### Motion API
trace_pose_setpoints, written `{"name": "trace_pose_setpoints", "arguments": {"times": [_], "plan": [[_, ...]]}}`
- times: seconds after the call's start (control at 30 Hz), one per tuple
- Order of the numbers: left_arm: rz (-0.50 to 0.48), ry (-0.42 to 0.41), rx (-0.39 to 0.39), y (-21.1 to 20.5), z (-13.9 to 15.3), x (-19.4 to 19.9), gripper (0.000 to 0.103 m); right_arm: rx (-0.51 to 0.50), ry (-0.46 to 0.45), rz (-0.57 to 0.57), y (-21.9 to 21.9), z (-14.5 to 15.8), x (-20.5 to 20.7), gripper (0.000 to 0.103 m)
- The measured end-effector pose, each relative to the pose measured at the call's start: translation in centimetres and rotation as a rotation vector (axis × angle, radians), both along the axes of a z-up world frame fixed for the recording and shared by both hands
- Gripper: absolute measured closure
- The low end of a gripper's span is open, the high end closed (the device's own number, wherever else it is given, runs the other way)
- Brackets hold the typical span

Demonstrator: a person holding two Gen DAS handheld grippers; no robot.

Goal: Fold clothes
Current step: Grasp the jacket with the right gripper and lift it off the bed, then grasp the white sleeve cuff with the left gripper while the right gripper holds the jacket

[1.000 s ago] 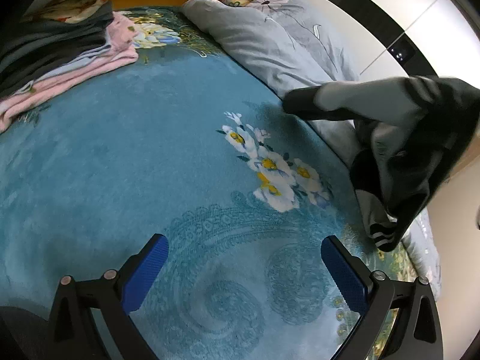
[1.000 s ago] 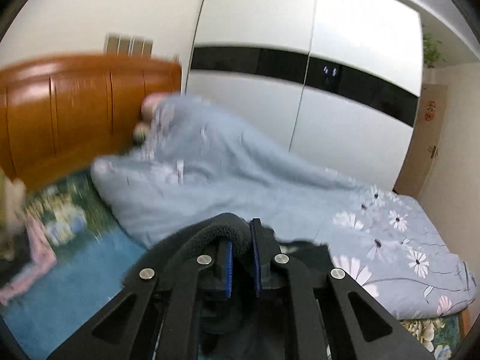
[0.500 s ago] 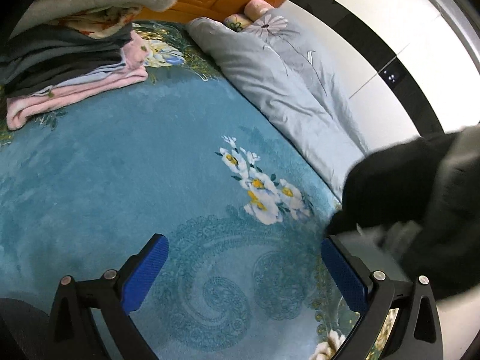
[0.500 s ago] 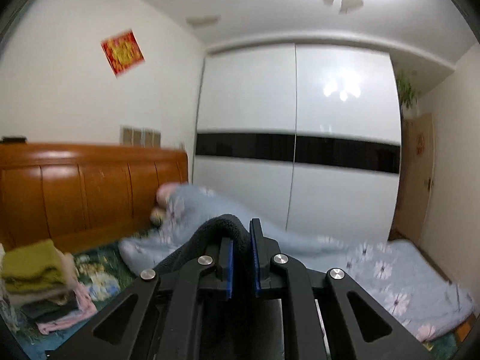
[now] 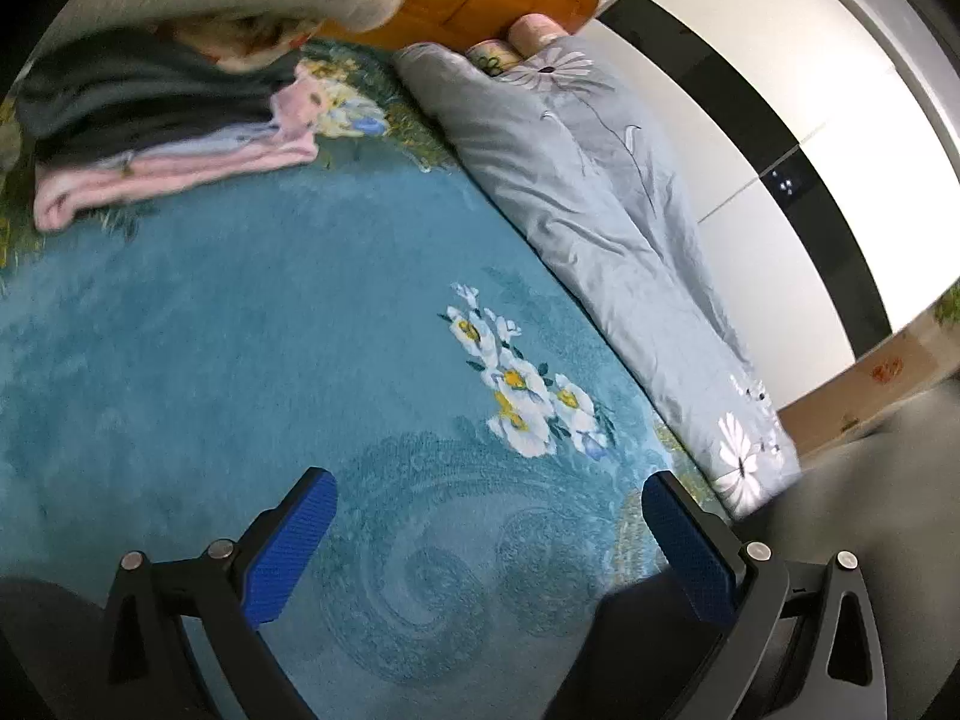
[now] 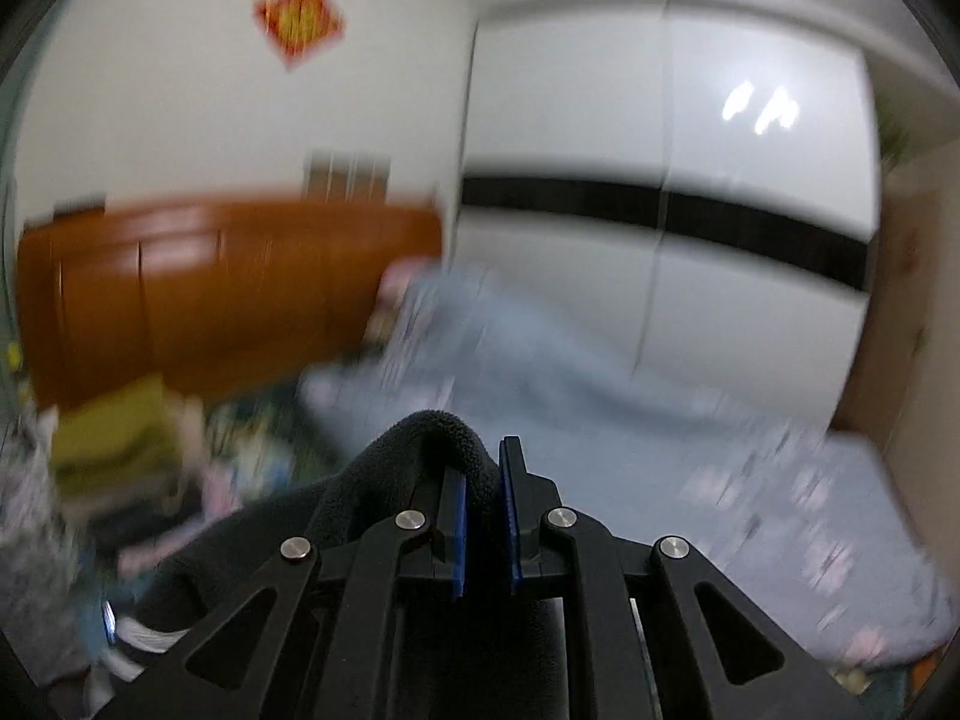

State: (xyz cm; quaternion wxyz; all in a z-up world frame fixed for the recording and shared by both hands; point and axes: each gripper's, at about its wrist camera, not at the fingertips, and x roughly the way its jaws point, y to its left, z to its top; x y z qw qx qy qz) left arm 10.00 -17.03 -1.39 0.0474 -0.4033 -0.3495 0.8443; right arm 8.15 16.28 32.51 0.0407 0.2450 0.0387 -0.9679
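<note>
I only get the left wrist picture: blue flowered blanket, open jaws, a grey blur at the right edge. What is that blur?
Observer: A dark fleece garment; the right gripper has its jaws shut on a fold of it.
Operator: Is it lying on the bed?
Observer: No, the pinched fold is held up in the air, the rest hanging below.
Operator: Anything on the wall?
Observer: A red paper square hangs above the wooden headboard.
</note>
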Motion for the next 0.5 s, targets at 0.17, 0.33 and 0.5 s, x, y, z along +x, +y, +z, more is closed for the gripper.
{"name": "trace_pose_setpoints", "arguments": {"times": [0.17,0.33,0.5], "plan": [[-0.016,-0.047,0.054,0.0,-1.1,-0.4,0.000,-0.096,-0.350,0.030,-3.4,-12.8,-6.5,0.092],[-0.065,-0.135,0.100,0.6,-2.7,-1.0,0.000,-0.199,-0.484,-0.040,-3.7,-21.0,-10.2,0.090],[-0.071,-0.180,0.081,1.3,-3.6,-1.5,0.000,-0.202,-0.475,0.013,-2.5,-20.6,-9.7,0.059]]}}
